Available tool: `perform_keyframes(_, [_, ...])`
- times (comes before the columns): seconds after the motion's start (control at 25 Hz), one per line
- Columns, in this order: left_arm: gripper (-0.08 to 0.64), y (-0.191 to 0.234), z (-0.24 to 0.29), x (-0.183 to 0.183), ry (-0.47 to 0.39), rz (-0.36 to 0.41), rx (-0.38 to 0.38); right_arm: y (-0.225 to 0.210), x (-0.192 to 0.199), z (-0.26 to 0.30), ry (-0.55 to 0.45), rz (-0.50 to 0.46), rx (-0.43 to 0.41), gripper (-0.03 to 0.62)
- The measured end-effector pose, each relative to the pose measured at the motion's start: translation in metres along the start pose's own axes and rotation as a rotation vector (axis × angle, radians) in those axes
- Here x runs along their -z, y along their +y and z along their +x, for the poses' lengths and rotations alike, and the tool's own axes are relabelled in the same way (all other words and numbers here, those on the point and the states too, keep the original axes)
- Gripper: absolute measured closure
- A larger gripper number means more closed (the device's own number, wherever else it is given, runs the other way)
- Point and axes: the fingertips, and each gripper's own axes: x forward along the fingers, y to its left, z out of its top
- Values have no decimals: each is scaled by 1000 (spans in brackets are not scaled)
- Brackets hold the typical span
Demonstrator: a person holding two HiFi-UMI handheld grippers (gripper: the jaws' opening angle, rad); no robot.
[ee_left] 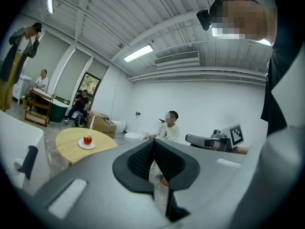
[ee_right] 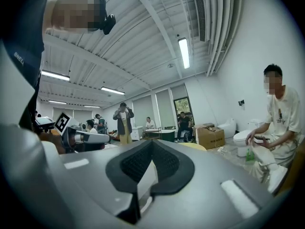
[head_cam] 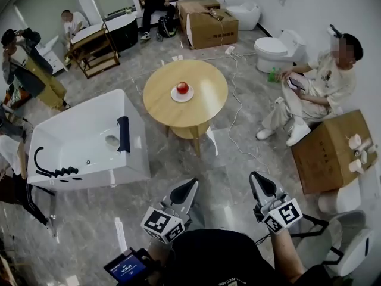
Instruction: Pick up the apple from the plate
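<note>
grey stone floor, round table (head_cam: 161, 109) mid-room. head view: apple (head_cam: 183, 87) on plate (head_cam: 182, 98) at table centre, probably so it can't roll; round, no clear long axis, stem too small to see. my left gripper (head_cam: 186, 190) and right gripper (head_cam: 262, 185) well short of table. left gripper view: jaws pressed together, empty. right gripper view: jaws together, empty too.

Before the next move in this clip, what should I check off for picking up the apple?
1. Apple sits on plate: ok.
2. Plate rests on round table, nothing covering it: ok.
3. Left gripper open for a grasp: not ok, shut and empty.
4. Right gripper open: not ok, shut and empty.
5. Grippers close to the apple: not ok, floor lies between them and the table.
</note>
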Motion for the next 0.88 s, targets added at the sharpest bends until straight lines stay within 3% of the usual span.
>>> perform_keyframes(0.52, [543, 179, 35, -50, 4, -28, -12, -33, -4, 188, 32, 20, 38, 589])
perform_keyframes(0.88, [544, 258, 41, -66, 13, -56, -76, -56, -11, 286, 69, -8, 20, 565])
